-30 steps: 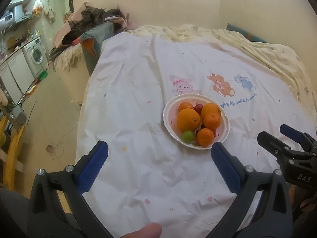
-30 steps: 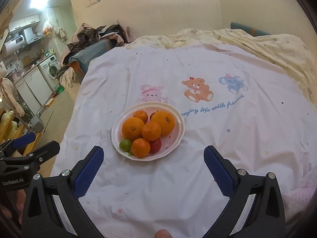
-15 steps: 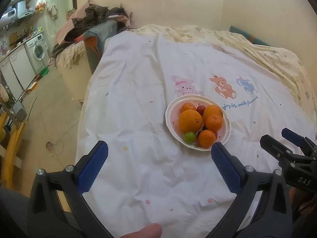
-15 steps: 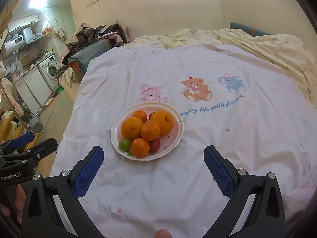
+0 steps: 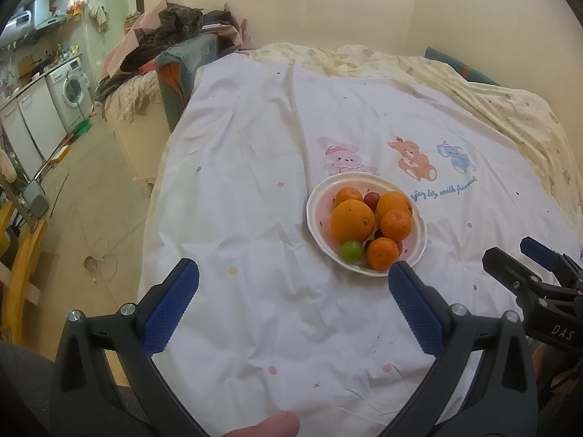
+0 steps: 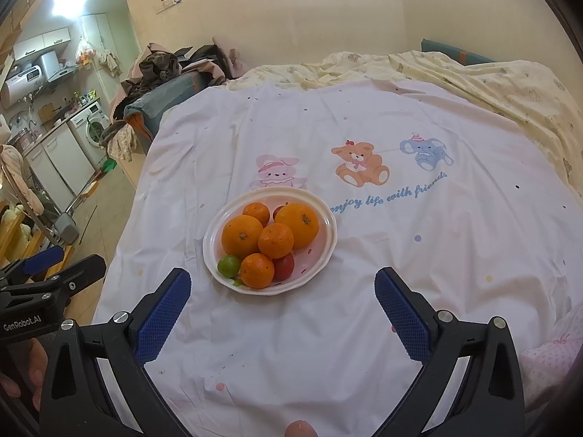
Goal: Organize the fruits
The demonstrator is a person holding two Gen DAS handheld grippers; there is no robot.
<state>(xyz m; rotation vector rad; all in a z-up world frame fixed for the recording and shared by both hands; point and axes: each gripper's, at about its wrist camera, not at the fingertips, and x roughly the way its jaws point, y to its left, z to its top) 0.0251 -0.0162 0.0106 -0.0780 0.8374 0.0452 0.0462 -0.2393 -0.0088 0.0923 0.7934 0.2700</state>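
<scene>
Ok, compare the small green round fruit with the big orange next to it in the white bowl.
The small green round fruit is green and far smaller; the big orange is orange and among the largest there. The green fruit sits low at the white bowl's near rim; the orange rises higher, mid-bowl. Both are round and touch.

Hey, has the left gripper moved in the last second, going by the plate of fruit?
Yes. In its own view the plate has slid down toward the left gripper, so it has moved forward toward the plate, jaws open.
</scene>
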